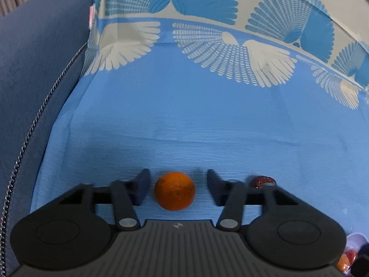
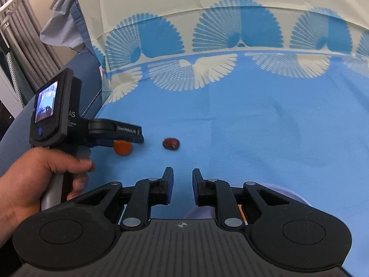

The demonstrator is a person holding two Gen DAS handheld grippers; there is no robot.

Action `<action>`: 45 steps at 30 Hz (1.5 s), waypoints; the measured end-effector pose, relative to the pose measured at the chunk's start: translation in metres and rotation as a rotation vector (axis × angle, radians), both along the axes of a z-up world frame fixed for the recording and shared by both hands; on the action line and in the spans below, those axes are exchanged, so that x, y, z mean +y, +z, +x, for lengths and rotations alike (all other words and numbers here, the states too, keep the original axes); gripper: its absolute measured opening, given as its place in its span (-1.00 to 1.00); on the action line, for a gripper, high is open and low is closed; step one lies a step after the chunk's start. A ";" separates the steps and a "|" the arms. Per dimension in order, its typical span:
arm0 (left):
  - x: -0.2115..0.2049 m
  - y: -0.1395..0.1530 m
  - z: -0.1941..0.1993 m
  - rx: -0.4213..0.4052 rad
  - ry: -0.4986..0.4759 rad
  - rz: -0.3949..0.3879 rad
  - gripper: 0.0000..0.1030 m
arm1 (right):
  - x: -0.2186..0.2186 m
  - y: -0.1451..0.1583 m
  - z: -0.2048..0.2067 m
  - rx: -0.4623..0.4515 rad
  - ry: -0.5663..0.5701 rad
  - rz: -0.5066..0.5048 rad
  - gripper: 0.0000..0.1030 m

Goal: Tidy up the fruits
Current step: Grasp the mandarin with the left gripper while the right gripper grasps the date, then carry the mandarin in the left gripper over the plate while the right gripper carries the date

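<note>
Left gripper (image 1: 176, 185) stood apart around orange (image 1: 174, 191) on cloth (image 1: 184, 127), untouched; right gripper (image 2: 182, 184) together, empty.

The left gripper (image 2: 129, 138) carries "GenRobot.AI" along its side arm and the letters "AS" on its body.

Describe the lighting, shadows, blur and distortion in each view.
Left wrist view: even, soft light; the orange fruit is sharp, casting only a faint shadow; fisheye bends the cloth's patterned border into an arc. Right wrist view: the person's hand is slightly motion-blurred; the dark red fruit looks soft; the same bowing at the edges; no glare.
</note>
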State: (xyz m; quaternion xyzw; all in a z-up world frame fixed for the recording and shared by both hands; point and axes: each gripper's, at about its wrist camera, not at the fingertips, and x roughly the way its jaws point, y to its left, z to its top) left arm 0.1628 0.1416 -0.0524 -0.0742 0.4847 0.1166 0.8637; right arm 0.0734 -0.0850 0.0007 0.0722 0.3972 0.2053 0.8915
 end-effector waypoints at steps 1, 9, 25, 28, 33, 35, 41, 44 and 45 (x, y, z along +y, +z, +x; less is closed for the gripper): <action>0.004 0.000 -0.001 0.001 0.017 -0.020 -0.22 | 0.006 -0.001 0.005 -0.007 0.007 -0.007 -0.63; 0.022 0.007 -0.007 -0.022 0.109 -0.077 -0.23 | 0.049 -0.023 0.053 0.018 0.061 -0.042 -0.63; 0.024 0.004 -0.009 -0.024 0.116 -0.037 -0.23 | 0.101 -0.075 0.111 0.038 0.071 -0.194 -0.41; 0.022 0.008 -0.013 -0.042 0.111 -0.039 -0.23 | 0.101 -0.073 0.109 0.020 0.087 -0.208 -0.59; 0.018 0.019 -0.028 -0.076 0.096 -0.039 -0.23 | 0.081 -0.047 0.100 -0.006 0.060 -0.127 -0.59; 0.015 0.026 -0.037 -0.097 0.080 -0.034 -0.23 | 0.070 -0.029 0.091 -0.037 0.054 -0.098 -0.59; -0.008 0.052 -0.069 -0.188 -0.013 -0.002 -0.23 | 0.030 0.017 0.045 -0.098 0.007 -0.027 -0.59; -0.021 0.061 -0.094 -0.207 -0.060 -0.034 -0.23 | 0.011 0.038 0.013 -0.141 0.003 -0.018 -0.59; -0.026 0.063 -0.103 -0.215 -0.076 -0.049 -0.23 | 0.004 0.043 0.002 -0.150 0.000 -0.014 -0.59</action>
